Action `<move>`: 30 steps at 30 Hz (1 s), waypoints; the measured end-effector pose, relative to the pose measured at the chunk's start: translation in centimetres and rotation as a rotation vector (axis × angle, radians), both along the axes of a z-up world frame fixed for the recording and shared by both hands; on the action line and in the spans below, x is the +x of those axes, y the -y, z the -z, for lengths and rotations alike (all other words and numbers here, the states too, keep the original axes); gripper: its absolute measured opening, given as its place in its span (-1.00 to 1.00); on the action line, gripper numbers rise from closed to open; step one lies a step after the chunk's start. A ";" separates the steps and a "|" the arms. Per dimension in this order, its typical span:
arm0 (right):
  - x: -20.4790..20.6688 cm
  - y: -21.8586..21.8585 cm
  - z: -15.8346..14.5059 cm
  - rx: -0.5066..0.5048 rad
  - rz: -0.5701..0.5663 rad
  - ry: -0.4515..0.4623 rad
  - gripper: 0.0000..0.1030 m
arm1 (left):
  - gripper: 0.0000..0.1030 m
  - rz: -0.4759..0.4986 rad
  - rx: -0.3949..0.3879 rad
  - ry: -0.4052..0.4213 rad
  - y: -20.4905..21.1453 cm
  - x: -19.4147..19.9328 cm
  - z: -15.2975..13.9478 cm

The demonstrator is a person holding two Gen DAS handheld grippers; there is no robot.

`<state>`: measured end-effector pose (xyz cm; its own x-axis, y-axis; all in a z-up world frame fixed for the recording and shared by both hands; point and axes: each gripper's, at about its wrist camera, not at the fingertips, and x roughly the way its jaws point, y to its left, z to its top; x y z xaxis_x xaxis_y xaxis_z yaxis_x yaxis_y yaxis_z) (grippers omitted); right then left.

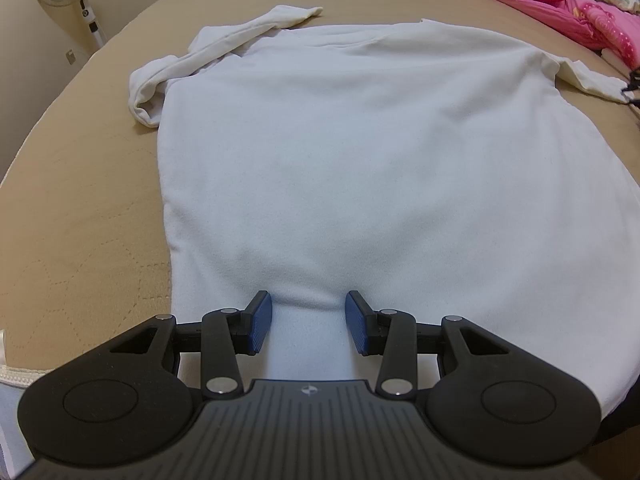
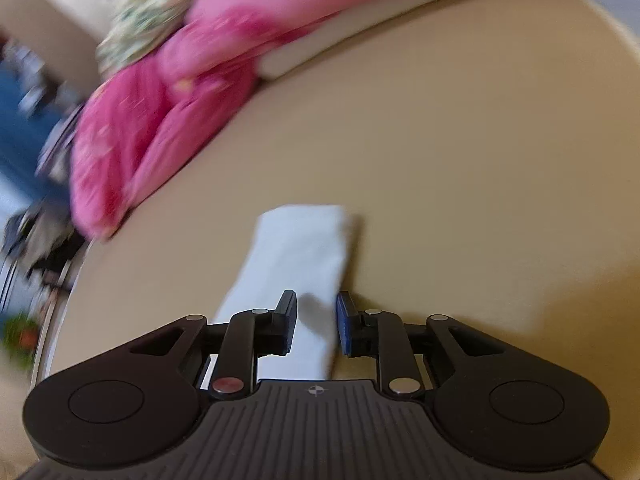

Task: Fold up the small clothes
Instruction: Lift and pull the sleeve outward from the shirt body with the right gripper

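The white shirt (image 1: pixel 360 152) lies spread flat on the tan bed (image 1: pixel 80 220), hem toward the left wrist camera, one sleeve (image 1: pixel 208 52) crumpled at the far left and the other reaching off to the right. The left tool (image 1: pixel 308 320) sits over the hem with its blue pads apart; cloth bunches up between them but they do not look to be pressing it, so I judge it released. In the right wrist view the other sleeve (image 2: pixel 300 260) lies flat on the bed, running out ahead of the right tool (image 2: pixel 317 322), whose pads stand a little apart either side of the cloth without pinching it. The step in hand seems to be taking hold for a sleeve fold. To do it well, close on the sleeve near its end, catching both layers, lift only a little, and carry it across the body so the edge lands straight. The pink quilt (image 2: pixel 160 120) lies well clear
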<state>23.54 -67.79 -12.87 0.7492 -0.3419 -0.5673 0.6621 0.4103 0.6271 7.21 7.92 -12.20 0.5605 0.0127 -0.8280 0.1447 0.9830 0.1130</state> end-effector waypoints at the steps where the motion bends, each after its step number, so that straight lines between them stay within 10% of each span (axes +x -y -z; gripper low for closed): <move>1: 0.5 0.0 0.0 -0.018 -0.040 0.002 -0.65 | -0.11 0.000 -0.001 0.000 0.0 0.0 0.0; 4: 0.9 0.2 -0.6 -0.073 -0.055 0.036 -0.91 | -0.12 -0.004 -0.001 -0.002 0.0 0.1 0.0; 9: -2.1 3.1 -0.4 -0.028 0.252 0.035 -0.97 | -0.12 -0.019 0.005 0.005 0.2 -0.1 -0.1; 16: -2.9 1.3 -4.0 -0.093 0.188 0.025 -0.83 | -0.09 -0.021 -0.004 0.010 0.0 -0.2 -1.1; 23: -6.8 -6.8 -12.4 -0.144 -0.034 0.180 -0.69 | 0.01 -0.013 -0.107 0.091 0.2 -1.0 -3.1; 26: -9.1 -11.0 -15.0 -0.158 -0.198 0.211 -0.67 | 0.02 0.016 -0.128 -0.003 0.9 -1.0 -2.1; 30: -12.8 -18.2 -15.7 -0.202 -0.491 0.128 -0.57 | 0.02 0.035 -0.132 0.011 0.9 -2.1 -2.9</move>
<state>10.75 -49.56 2.85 0.9071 -0.0267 -0.4201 0.2854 0.7727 0.5670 5.14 7.06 -9.25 0.5677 -0.1154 -0.8151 0.1783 0.9839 -0.0151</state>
